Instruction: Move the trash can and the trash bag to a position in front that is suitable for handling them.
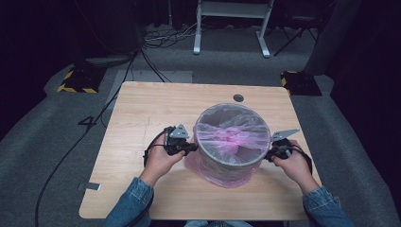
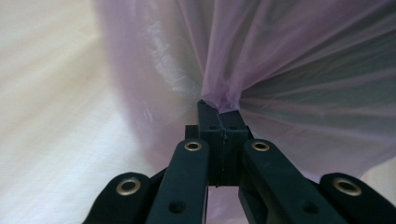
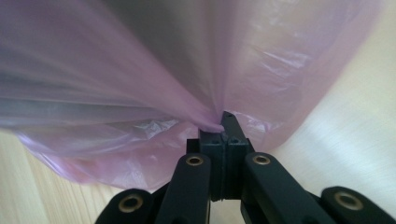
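Bin: grey, round, stands near the middle of the wooden table.
Bag: pink liner, draped over the bin's rim.
Left gripper: jaws clamped on a fold of bag.
Right gripper: jaws clamped on the bag's opposite side.

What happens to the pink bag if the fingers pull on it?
The pink bag would probably stretch and bunch rather than hold its shape: it already gathers into folds where the left gripper and right gripper pinch it. It looks thin and see-through, so it may tear.
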`<state>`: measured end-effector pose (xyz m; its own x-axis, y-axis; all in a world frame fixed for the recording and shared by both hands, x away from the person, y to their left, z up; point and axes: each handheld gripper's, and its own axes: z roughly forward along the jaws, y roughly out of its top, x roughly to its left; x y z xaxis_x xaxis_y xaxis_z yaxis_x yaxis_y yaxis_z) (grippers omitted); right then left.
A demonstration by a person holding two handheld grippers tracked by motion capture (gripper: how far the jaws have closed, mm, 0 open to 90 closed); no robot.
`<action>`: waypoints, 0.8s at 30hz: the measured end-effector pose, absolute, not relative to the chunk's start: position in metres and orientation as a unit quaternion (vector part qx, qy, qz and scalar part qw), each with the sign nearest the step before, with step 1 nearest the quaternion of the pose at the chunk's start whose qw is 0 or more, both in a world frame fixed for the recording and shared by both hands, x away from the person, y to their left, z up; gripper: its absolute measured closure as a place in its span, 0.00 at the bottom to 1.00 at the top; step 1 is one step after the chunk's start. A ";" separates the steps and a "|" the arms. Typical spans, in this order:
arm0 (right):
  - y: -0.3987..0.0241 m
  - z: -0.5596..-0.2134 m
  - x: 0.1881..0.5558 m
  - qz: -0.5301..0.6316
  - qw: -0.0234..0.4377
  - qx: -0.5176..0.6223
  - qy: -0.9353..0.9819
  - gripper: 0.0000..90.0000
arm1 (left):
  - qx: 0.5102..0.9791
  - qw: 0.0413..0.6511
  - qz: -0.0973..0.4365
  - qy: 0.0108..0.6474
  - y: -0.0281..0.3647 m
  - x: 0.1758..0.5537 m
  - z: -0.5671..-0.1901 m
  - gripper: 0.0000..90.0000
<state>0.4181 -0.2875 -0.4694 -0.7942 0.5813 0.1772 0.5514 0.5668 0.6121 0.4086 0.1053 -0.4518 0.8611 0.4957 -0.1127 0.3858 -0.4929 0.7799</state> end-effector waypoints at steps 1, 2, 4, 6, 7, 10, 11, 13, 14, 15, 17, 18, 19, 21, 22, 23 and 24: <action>-0.285 -0.474 0.417 0.324 0.018 0.319 0.891 1.00 | 0.863 0.431 0.061 0.255 0.105 0.409 -0.453 1.00; -0.282 -0.480 0.416 0.310 0.012 0.315 0.897 1.00 | 0.864 0.430 0.055 0.256 0.106 0.409 -0.454 1.00; -0.282 -0.480 0.409 0.305 0.008 0.311 0.900 1.00 | 0.870 0.415 0.058 0.258 0.109 0.407 -0.455 1.00; -0.285 -0.476 0.400 0.285 0.020 0.304 0.909 1.00 | 0.874 0.407 0.054 0.260 0.115 0.403 -0.457 1.00; -0.289 -0.476 0.396 0.286 0.019 0.301 0.909 1.00 | 0.876 0.404 0.049 0.260 0.120 0.399 -0.460 1.00; -0.305 -0.474 0.381 0.299 0.006 0.313 0.902 1.00 | 0.882 0.394 0.034 0.256 0.129 0.387 -0.466 1.00; -0.310 -0.473 0.377 0.304 -0.002 0.316 0.899 1.00 | 0.885 0.391 0.027 0.252 0.132 0.382 -0.468 1.00; -0.319 -0.471 0.368 0.311 -0.006 0.319 0.895 1.00 | 0.887 0.391 0.027 0.243 0.138 0.372 -0.467 1.00; -0.323 -0.468 0.363 0.312 -0.009 0.320 0.895 1.00 | 0.888 0.391 0.029 0.242 0.140 0.369 -0.466 1.00; -0.325 -0.467 0.360 0.312 -0.010 0.319 0.895 1.00 | 0.888 0.391 0.034 0.241 0.144 0.366 -0.466 1.00; -0.328 -0.464 0.354 0.305 -0.021 0.314 0.899 1.00 | 0.874 0.412 0.046 0.254 0.152 0.365 -0.464 0.93; -0.329 -0.463 0.352 0.304 -0.021 0.307 0.902 0.89 | 0.859 0.435 0.059 0.262 0.157 0.366 -0.463 0.75; -0.329 -0.462 0.351 0.308 -0.012 0.299 0.903 0.69 | 0.847 0.457 0.067 0.264 0.161 0.367 -0.461 0.60; -0.328 -0.456 0.350 0.335 0.032 0.280 0.899 0.40 | 0.827 0.497 0.056 0.254 0.163 0.367 -0.454 0.52; -0.327 -0.450 0.350 0.357 0.047 0.273 0.892 0.34 | 0.819 0.516 0.050 0.245 0.160 0.367 -0.449 0.47; -0.325 -0.442 0.350 0.384 0.056 0.266 0.882 0.30 | 0.818 0.520 0.052 0.240 0.157 0.367 -0.446 0.41; -0.324 -0.437 0.351 0.399 0.058 0.261 0.877 0.29 | 0.819 0.521 0.061 0.230 0.152 0.367 -0.443 0.37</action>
